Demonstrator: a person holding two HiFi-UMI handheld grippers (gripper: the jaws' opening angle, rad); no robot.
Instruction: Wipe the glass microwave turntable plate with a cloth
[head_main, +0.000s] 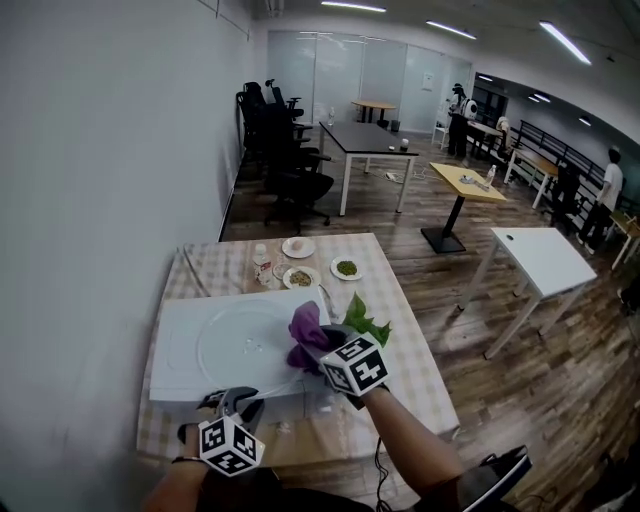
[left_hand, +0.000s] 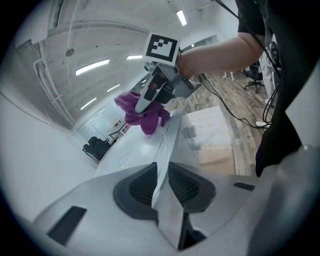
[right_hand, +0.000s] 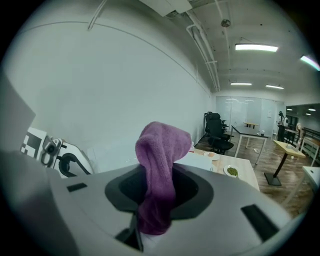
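The round glass turntable plate rests on a white board on the checked tablecloth. My left gripper is at the plate's near rim. In the left gripper view the thin clear rim runs edge-on between the jaws of my left gripper, and the pads press on it. My right gripper is shut on a purple cloth at the plate's right edge. The cloth stands up bunched out of the right gripper's jaws. From the left gripper view the cloth hangs just above the glass.
Small dishes of food and a small bottle stand at the table's far end. A green leafy item lies right of the cloth. A white wall runs along the left; office tables and chairs stand beyond.
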